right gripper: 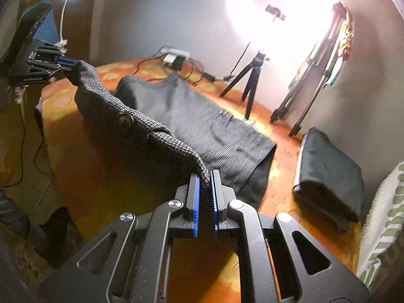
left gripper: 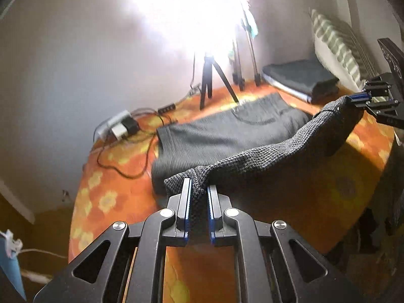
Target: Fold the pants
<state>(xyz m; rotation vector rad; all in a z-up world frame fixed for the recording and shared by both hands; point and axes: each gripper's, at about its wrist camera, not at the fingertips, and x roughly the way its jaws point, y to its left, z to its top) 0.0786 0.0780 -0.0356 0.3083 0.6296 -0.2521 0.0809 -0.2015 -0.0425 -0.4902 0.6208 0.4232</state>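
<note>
Dark grey pants (left gripper: pixel 222 136) (right gripper: pixel 202 123) lie on the orange flowered bedspread (left gripper: pixel 106 197). Their near edge, a woven band (left gripper: pixel 265 156) (right gripper: pixel 141 126), is lifted off the bed and stretched between both grippers. My left gripper (left gripper: pixel 199 186) is shut on one end of the band, with cloth pinched between its blue pads. My right gripper (right gripper: pixel 205 176) is shut on the other end. Each gripper shows in the other's view: the right gripper (left gripper: pixel 358 98) at the far right, the left gripper (right gripper: pixel 67 61) at the far left.
A small black tripod (left gripper: pixel 212 80) (right gripper: pixel 252 80) and taller stands (right gripper: pixel 310 75) rise behind the pants under a glaring lamp. A power strip with cables (left gripper: pixel 118 126) (right gripper: pixel 174 59) lies on the bed. A folded dark garment (left gripper: pixel 300 78) (right gripper: pixel 330 174) and a striped pillow (left gripper: pixel 338 48) sit on one side.
</note>
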